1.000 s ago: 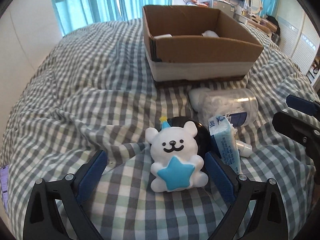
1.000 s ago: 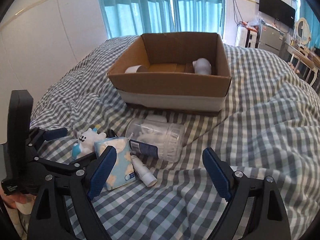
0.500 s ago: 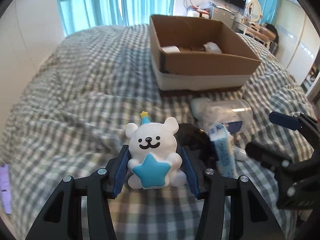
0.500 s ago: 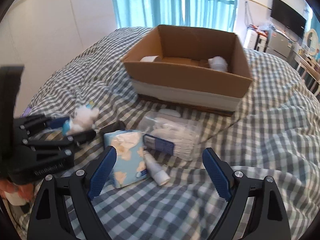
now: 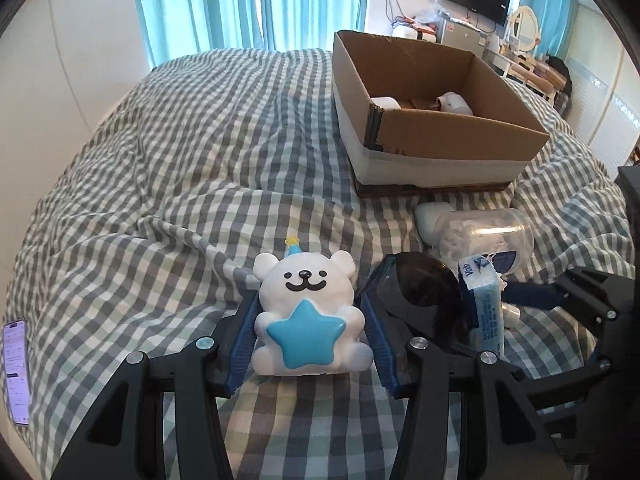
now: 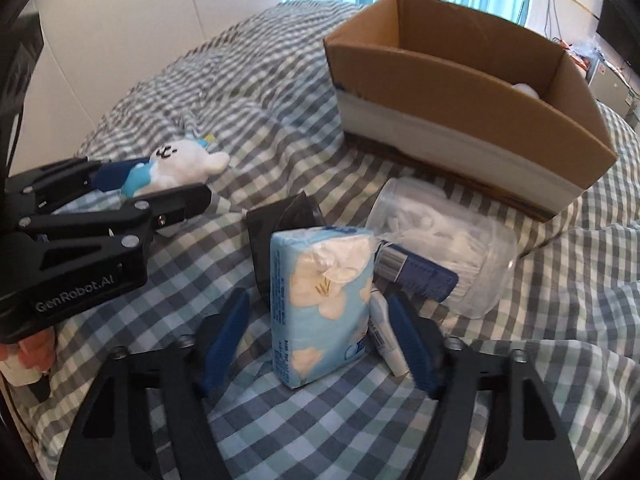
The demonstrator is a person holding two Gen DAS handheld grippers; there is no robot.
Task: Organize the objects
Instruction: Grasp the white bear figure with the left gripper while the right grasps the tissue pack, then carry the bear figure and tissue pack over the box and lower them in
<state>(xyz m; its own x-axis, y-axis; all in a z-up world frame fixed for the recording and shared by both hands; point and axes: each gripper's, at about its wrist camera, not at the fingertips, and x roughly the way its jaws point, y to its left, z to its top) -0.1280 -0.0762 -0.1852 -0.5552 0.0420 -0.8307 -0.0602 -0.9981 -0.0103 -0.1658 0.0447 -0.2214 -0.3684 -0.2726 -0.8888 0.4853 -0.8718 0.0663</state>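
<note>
Bear toy point(image 5: 308, 316), clamped upright in left gripper point(image 5: 308, 328); cardboard box point(image 5: 436, 148) ahead-right; right gripper point(image 6: 320, 336) agape, straddling tissue pack point(image 6: 320, 304).

The open brown cardboard box point(image 5: 436, 120) sits on the grey-and-white checked bedspread point(image 5: 180, 152), behind the other items. Before it lies a clear plastic jar on its side point(image 5: 480, 240). In front of the jar stands a pale blue tissue packet point(image 6: 320, 304), with a small white tube point(image 6: 386, 336) just right of it and a black round object point(image 5: 424, 292) left. The white bear figure holding a blue star point(image 5: 308, 316) lies further left. A phone point(image 5: 16, 364) rests at the bedspread's left edge.
</note>
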